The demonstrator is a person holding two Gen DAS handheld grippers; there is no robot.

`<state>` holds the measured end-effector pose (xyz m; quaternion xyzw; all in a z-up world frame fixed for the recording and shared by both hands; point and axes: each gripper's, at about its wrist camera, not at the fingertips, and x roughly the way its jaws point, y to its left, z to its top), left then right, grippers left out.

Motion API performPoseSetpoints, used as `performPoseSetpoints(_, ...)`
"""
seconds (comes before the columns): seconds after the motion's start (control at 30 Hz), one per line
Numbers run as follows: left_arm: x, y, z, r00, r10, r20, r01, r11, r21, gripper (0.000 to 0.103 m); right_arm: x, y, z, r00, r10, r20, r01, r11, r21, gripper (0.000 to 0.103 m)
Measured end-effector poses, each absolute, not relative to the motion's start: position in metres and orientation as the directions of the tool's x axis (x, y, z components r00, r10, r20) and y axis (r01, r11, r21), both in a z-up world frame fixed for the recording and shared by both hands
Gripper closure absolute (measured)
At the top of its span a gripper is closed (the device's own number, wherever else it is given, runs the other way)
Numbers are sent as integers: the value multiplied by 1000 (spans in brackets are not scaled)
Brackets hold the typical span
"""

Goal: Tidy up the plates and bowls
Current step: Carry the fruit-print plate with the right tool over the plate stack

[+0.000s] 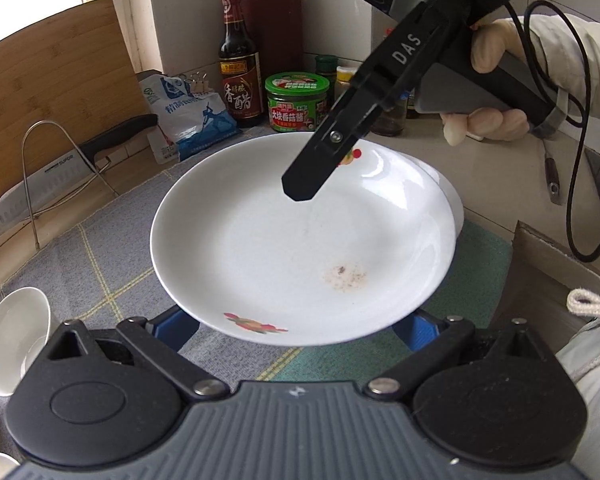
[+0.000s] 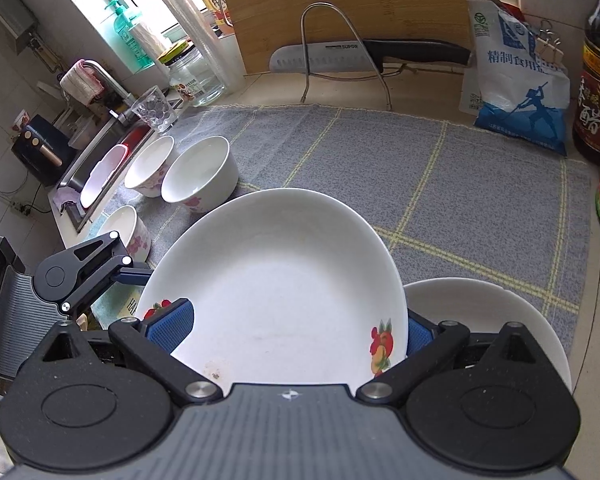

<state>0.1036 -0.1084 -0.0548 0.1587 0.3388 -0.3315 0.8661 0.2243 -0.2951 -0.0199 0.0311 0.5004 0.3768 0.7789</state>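
Your worktop [image 2: 380, 88] carries a grey checked mat [image 2: 480, 184], and above it you hold a white fruit-print plate [image 1: 300, 248] tilted over a second white plate [image 2: 484, 316] lying on the mat. Your right gripper [image 2: 292, 332] has its blue-padded fingers [image 2: 172, 324] clamped on the plate's edge. Your left gripper [image 1: 300, 328] sits at the opposite edge; I cannot tell whether its fingers grip. Four white bowls [image 2: 200, 176] cluster by the sink.

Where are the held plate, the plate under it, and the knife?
held plate [image 2: 276, 280], right wrist view, bare centre.
plate under it [image 2: 480, 312], right wrist view, exposed inner surface.
knife [image 2: 416, 54], right wrist view, black handle.
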Motion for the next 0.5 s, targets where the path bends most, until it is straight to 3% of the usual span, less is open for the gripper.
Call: performPoseSetpoints(0.5, 112, -156, -77, 445, -553, -705, 785, 619, 10, 2, 204, -363, -38, 295, 557, -776, -416, 806, 421, 0)
